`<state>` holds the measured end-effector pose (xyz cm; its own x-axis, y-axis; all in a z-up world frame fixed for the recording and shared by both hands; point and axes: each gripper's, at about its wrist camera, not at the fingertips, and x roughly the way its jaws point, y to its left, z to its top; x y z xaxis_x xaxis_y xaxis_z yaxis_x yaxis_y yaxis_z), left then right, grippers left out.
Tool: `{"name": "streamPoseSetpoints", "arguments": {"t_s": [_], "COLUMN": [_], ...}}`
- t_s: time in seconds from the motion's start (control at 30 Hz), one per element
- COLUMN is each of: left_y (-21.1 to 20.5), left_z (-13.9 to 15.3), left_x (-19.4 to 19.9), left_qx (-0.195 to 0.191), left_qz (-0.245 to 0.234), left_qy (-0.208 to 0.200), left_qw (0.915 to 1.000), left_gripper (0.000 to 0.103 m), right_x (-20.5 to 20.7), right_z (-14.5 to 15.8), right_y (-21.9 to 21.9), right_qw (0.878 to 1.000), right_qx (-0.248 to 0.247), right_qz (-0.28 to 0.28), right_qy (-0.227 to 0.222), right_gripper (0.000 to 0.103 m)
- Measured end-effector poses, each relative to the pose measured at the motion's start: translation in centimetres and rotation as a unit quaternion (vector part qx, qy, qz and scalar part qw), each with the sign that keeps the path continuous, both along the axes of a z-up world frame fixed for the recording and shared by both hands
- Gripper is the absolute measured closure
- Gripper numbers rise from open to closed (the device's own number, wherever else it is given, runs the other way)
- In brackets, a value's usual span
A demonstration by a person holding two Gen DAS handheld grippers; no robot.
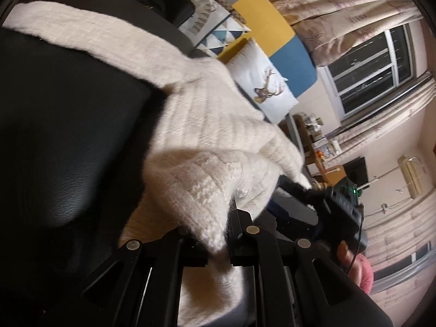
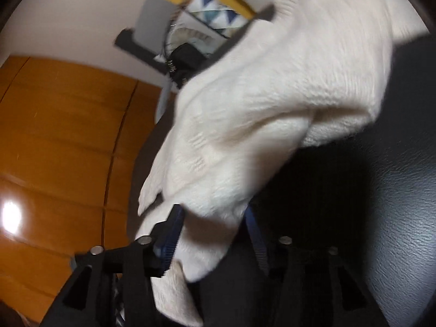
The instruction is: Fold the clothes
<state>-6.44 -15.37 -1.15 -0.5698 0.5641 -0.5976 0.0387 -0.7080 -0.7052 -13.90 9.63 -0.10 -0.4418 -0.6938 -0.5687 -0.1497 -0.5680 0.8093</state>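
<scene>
Cream sweater [image 1: 207, 125] edge overhanging black seat [image 1: 68, 141], open floor [image 2: 62, 141] beside.

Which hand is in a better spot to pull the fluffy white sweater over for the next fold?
Probably left: the left gripper is shut on the white sweater; the right gripper looks open, fabric loose between.

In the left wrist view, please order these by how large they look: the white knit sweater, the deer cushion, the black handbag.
1. white knit sweater, by far the largest, though nearest the camera
2. deer cushion
3. black handbag

The last two look close; the handbag is partly hidden.
</scene>
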Motion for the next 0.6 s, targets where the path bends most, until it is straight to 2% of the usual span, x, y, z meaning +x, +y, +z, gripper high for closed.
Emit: {"name": "streamPoseSetpoints", "arguments": {"t_s": [0.1,0.17,0.2,0.23,0.37,0.43,0.5,0.53,0.6], "left_y": [0.0,0.0,0.0,0.0,0.3,0.6,1.0,1.3,1.9], "left_z": [-1.1,-1.6,-1.5,-1.5,-0.7,-0.4,0.2,0.6,1.5], "left_x": [-0.1,-0.1,0.0,0.0,0.2,0.3,0.5,0.7,0.8], "left_qx": [-0.002,0.009,0.009,0.008,0.006,0.022,0.040,0.048,0.052], "left_qz": [-0.004,-0.008,-0.011,-0.014,-0.027,-0.035,-0.047,-0.055,-0.069], "left_qy": [-0.015,-0.022,-0.022,-0.021,-0.013,-0.010,-0.002,0.004,0.014], "left_qw": [0.9999,0.9997,0.9997,0.9996,0.9995,0.9991,0.9981,0.9973,0.9961], "left_gripper": [0.092,0.092,0.092,0.092,0.092,0.092,0.092,0.092,0.092], "right_x": [-1.1,-1.2,-1.3,-1.3,-0.3,0.7,1.8,2.1,2.7], "right_z": [-1.8,-1.7,-1.6,-1.5,1.4,4.7,7.8,9.2,11.1], "right_y": [-0.8,-1.5,-1.9,-2.0,-1.5,-2.0,-2.3,-2.3,-2.2], "right_qw": [0.999,0.999,0.999,0.999,0.996,0.987,0.976,0.972,0.972], "right_qx": [-0.034,-0.027,-0.021,-0.016,0.008,0.080,0.116,0.121,0.116], "right_qz": [-0.014,-0.012,-0.004,0.001,0.014,0.040,0.055,0.061,0.061], "right_qy": [-0.002,0.026,0.036,0.041,0.084,0.130,0.176,0.191,0.194], "right_gripper": [0.046,0.050,0.073,0.089,0.093,0.093,0.093,0.093,0.093]}}
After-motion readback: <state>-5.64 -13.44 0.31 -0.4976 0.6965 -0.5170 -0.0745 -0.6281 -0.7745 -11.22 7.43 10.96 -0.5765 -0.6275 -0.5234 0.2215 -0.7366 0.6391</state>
